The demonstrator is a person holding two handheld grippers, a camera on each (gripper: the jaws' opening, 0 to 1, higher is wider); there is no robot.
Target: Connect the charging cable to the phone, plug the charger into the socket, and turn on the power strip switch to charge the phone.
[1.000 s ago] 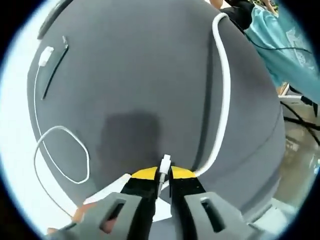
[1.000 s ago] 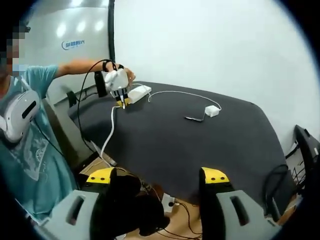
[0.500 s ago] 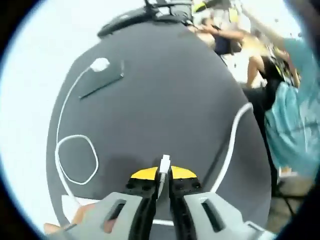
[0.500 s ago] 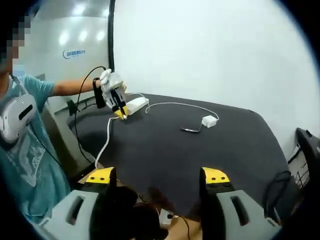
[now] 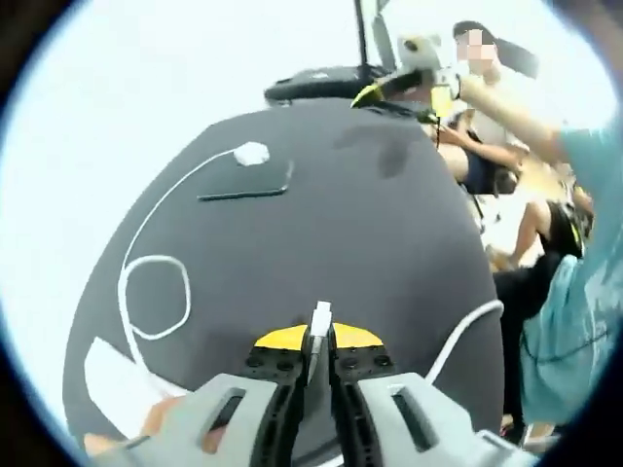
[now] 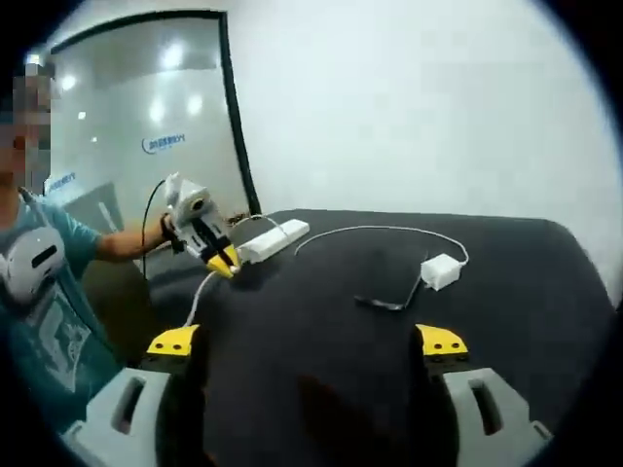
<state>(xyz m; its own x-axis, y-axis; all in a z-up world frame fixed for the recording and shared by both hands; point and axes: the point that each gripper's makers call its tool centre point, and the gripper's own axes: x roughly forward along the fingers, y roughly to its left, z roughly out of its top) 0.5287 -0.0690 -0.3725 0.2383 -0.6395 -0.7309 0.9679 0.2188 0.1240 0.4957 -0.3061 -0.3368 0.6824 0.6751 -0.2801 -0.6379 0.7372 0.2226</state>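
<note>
Power strip (image 6: 274, 240) lies at the far left of the dark worktop (image 6: 321, 311) in the right gripper view, just beside the left gripper (image 6: 222, 261), whose jaws are clenched on the cable plug (image 5: 319, 319). Rightward, the white cable (image 6: 362, 231) arcs to the charger (image 6: 441, 271), which sits beside the thin dark phone (image 6: 389, 302). Nearest the camera, the right gripper (image 6: 307, 342) hangs with jaws spread wide, holding nothing.

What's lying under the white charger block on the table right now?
The charger sits at the phone's corner on the dark table; whether it overlaps the phone or just touches it is unclear. Anything beneath the charger is hidden.
</note>
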